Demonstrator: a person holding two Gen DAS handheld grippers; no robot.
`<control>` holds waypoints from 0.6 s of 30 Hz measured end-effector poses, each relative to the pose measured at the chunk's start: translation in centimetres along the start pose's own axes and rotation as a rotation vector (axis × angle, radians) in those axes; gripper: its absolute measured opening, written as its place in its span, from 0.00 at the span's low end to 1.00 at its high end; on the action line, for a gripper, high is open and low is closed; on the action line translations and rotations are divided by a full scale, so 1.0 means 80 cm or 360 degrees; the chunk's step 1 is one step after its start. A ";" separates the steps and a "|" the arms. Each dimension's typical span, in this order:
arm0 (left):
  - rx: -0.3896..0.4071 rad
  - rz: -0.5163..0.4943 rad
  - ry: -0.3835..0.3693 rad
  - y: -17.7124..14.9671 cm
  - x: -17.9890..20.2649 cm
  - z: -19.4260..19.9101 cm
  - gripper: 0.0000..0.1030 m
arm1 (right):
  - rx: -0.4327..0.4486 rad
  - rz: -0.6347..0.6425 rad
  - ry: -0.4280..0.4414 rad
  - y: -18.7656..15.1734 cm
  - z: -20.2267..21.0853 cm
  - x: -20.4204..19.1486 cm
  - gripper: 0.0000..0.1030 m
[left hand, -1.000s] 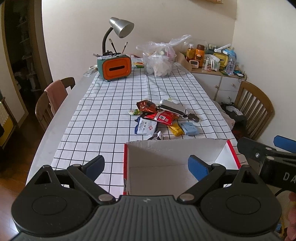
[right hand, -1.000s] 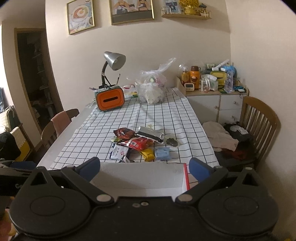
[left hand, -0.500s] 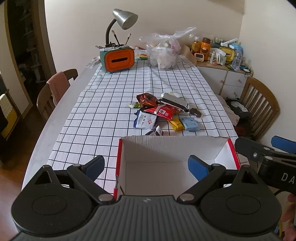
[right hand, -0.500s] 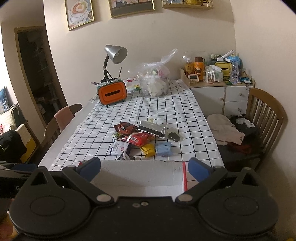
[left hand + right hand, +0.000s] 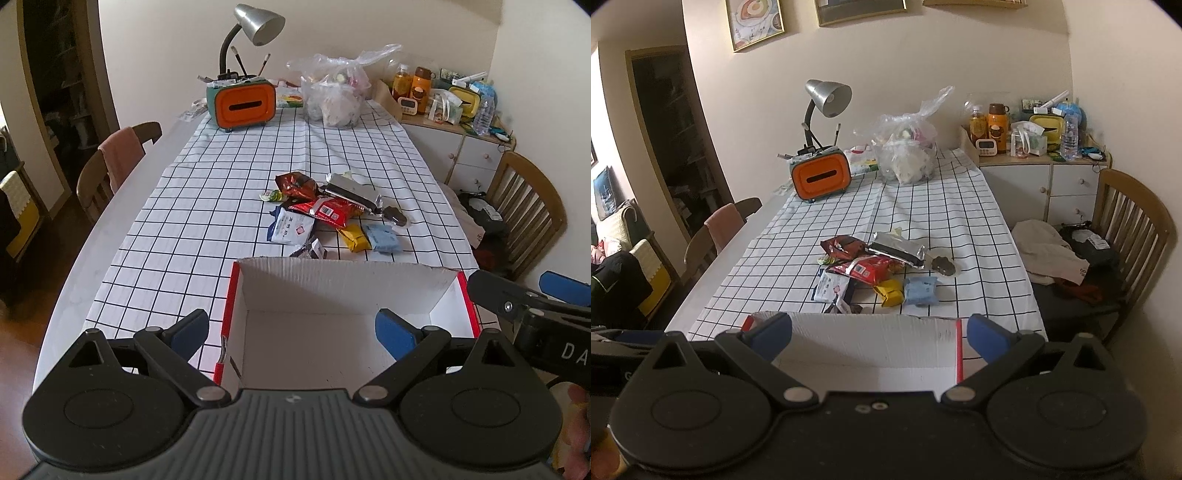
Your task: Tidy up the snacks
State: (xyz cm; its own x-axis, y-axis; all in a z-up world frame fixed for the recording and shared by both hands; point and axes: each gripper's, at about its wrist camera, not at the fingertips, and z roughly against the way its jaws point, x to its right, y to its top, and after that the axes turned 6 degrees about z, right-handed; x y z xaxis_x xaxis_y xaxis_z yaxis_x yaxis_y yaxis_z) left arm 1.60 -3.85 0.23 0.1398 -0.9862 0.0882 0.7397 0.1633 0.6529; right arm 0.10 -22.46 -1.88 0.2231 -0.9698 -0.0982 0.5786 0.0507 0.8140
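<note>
- Blue-padded fingers of the left gripper (image 5: 291, 332) and right gripper (image 5: 879, 336) are spread wide, empty.
- Both have tilted lower than a second ago, showing more of the empty white box (image 5: 332, 295) at the table's near edge.
- Snack packets (image 5: 328, 214) lie mid-table, unmoved.

Left gripper (image 5: 291, 330) and right gripper (image 5: 879, 332): black linkage bodies, blue finger pads (image 5: 393, 332), silver pivot screws; white "DA" lettering seen on right unit.

Cream walls (image 5: 905, 74), wooden chairs (image 5: 1134, 236) (slatted backs), dark doorway (image 5: 676, 140).
</note>
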 end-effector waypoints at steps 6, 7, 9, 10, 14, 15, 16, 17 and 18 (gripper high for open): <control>-0.0004 0.0005 0.0009 -0.001 0.002 -0.001 0.95 | -0.0001 -0.0003 0.0010 -0.001 -0.001 0.002 0.98; -0.0006 0.0007 0.0010 -0.002 0.003 -0.001 0.95 | -0.0001 -0.0003 0.0010 -0.001 -0.001 0.002 0.98; -0.0007 0.0009 0.0015 -0.002 0.004 -0.001 0.95 | 0.0001 -0.0002 0.0012 -0.001 -0.001 0.003 0.98; -0.0007 0.0010 0.0017 -0.002 0.005 -0.001 0.95 | 0.0003 0.0000 0.0014 0.000 -0.002 0.004 0.98; -0.0003 0.0015 0.0026 -0.001 0.007 0.000 0.95 | 0.0014 0.0002 0.0028 0.001 -0.003 0.008 0.98; -0.0001 0.0017 0.0028 -0.001 0.008 0.001 0.95 | 0.0015 0.0003 0.0031 0.002 -0.003 0.009 0.98; 0.0000 0.0018 0.0031 -0.001 0.009 0.001 0.95 | 0.0017 0.0003 0.0034 0.002 -0.003 0.011 0.98; 0.0000 0.0018 0.0034 0.000 0.011 0.001 0.95 | 0.0018 0.0003 0.0035 0.002 -0.003 0.012 0.98; 0.0000 0.0019 0.0037 0.000 0.012 0.001 0.95 | 0.0018 0.0004 0.0036 0.003 -0.004 0.013 0.98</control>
State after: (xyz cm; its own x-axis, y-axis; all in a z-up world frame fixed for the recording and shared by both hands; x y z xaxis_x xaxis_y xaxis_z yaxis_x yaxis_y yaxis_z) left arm 1.70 -4.84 0.34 0.1636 -0.9834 0.0785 0.7381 0.1748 0.6517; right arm 0.69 -23.41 -1.97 0.2424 -0.9640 -0.1092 0.5692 0.0501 0.8206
